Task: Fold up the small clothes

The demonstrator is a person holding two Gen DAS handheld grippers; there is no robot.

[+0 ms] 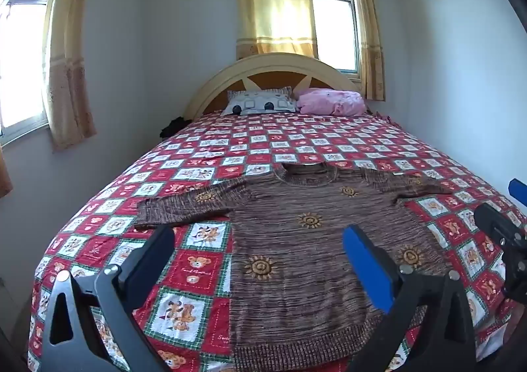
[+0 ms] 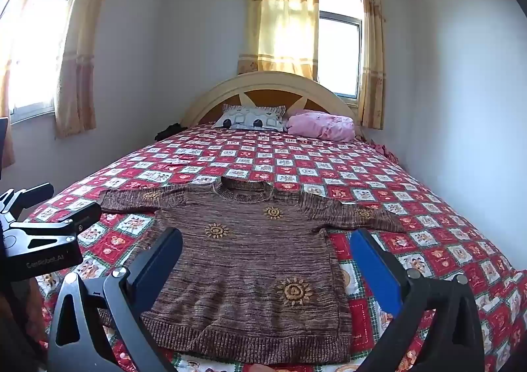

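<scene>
A small brown knit sweater (image 1: 306, 250) with yellow sun motifs lies flat, face up, on the red patchwork bedspread (image 1: 197, 273), sleeves spread to both sides, hem toward me. It also shows in the right wrist view (image 2: 250, 260). My left gripper (image 1: 260, 240) is open and empty, hovering above the sweater's lower left part. My right gripper (image 2: 266, 243) is open and empty, hovering above the sweater's lower body. The right gripper's body shows at the right edge of the left wrist view (image 1: 504, 240); the left gripper's body shows at the left of the right wrist view (image 2: 42, 233).
The bed fills the room, with a cream headboard (image 1: 273, 75), a grey patterned pillow (image 1: 260, 103) and a pink bundle (image 1: 332, 101) at the far end. White walls stand close on both sides. Curtained windows (image 1: 280, 9) are behind and to the left.
</scene>
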